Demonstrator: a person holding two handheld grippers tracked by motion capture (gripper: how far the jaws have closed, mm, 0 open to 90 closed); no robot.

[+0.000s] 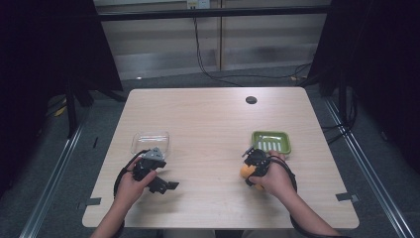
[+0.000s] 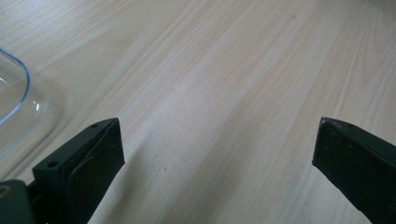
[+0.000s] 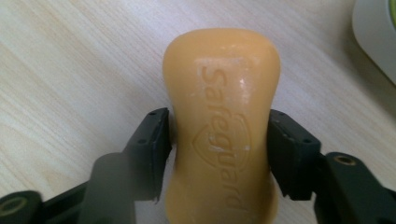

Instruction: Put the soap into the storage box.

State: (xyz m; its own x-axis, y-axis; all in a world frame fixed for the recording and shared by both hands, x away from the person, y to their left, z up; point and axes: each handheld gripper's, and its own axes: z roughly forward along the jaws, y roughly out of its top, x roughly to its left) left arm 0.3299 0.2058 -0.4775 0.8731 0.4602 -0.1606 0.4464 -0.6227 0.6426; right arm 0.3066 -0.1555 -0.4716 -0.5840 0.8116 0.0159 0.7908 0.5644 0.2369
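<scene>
An orange bar of soap (image 3: 222,88), stamped "Safeguard", lies flat on the wooden table (image 1: 208,129). My right gripper (image 3: 219,140) has one black pad on each side of the bar's narrow waist, and both pads touch it. In the high view the right gripper (image 1: 249,172) points down at the soap (image 1: 245,171), just in front of a green soap dish (image 1: 255,135). My left gripper (image 1: 166,174) rests at the table's left, and its jaws stand wide apart over bare wood. In its own view, nothing lies between the left gripper (image 2: 219,149) jaws.
A clear plastic container (image 1: 150,142) sits just beyond the left hand; its rim (image 2: 18,88) curves in at that view's left edge. The pale corner of the soap dish (image 3: 378,32) is at the upper right of the right gripper view. A small black disc (image 1: 251,99) lies near the far edge.
</scene>
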